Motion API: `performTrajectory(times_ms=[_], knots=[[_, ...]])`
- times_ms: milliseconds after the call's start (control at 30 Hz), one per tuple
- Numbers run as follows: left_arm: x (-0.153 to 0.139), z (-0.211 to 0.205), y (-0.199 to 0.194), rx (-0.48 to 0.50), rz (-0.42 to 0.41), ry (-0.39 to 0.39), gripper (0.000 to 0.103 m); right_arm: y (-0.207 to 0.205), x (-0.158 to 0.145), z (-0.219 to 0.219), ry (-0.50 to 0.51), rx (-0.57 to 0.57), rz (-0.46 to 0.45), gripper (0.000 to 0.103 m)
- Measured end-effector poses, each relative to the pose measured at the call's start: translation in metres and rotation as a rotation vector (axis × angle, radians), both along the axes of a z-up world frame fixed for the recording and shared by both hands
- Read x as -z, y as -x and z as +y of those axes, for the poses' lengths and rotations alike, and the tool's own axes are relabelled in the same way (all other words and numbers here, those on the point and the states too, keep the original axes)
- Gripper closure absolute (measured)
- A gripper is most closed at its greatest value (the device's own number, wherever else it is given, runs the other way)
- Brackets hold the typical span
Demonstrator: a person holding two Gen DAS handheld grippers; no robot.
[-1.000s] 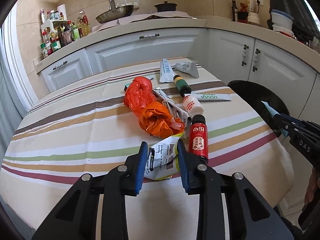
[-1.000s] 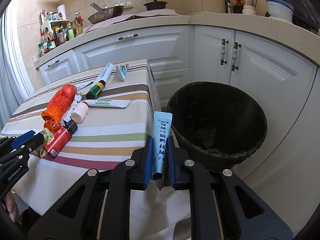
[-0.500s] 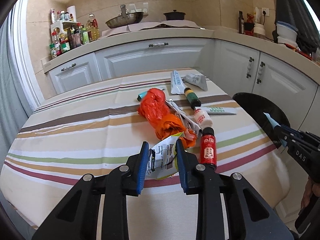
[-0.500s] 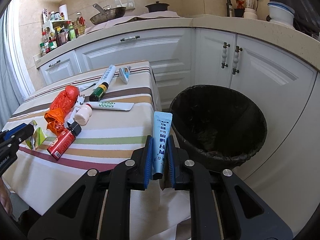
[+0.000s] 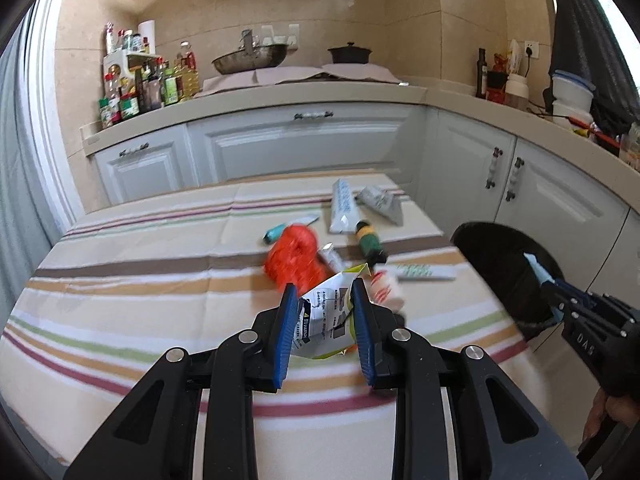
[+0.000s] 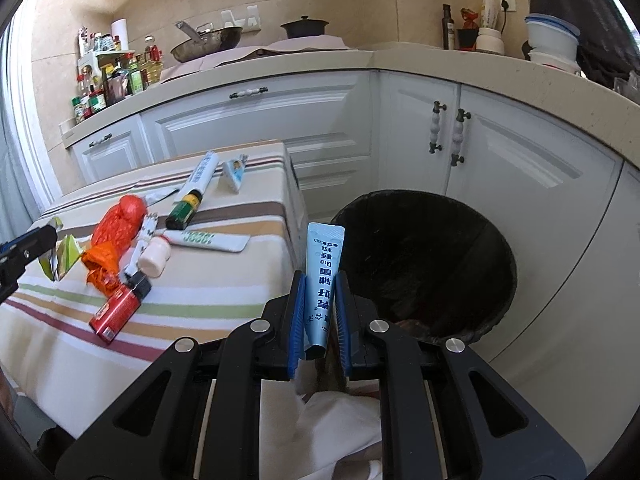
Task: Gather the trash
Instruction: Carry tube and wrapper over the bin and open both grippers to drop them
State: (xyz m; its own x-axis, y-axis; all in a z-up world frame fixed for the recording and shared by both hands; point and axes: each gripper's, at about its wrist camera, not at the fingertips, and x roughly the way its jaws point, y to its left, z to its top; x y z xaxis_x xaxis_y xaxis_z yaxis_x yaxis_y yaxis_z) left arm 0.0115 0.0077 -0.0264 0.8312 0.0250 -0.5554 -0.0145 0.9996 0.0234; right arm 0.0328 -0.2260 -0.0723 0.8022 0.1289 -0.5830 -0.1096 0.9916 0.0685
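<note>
While most of the litter is left strewn toward the far right corner of the striped table [image 6: 224, 280], two pieces are already gripped: a crumpled wrapper [image 5: 326, 320] is pinched by the left gripper [image 5: 325, 300], and a flattened pale-blue tube [image 6: 322, 280] is clamped upright in the right gripper [image 6: 319, 280] beside the black-lined bin [image 6: 496, 240].

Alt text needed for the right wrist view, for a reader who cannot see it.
The right gripper clamps a pale blue tube upright beside an open black trash bin. To the left, a striped table holds a red bottle, orange bag and other litter.
</note>
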Motion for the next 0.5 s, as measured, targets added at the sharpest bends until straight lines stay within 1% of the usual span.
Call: performTrajectory(times_ms=[267,500], knots=[[-0.019,-0.042,-0.034,0.092,-0.058,0.013,0.075,-0.017,-0.014,-0.028,0.015,0.065,-0.031,0.088],[-0.027,-0.089,-0.069,0.171,-0.075,0.014,0.074,-0.043,-0.02,-0.062,0.029,0.137,-0.042,0.088]])
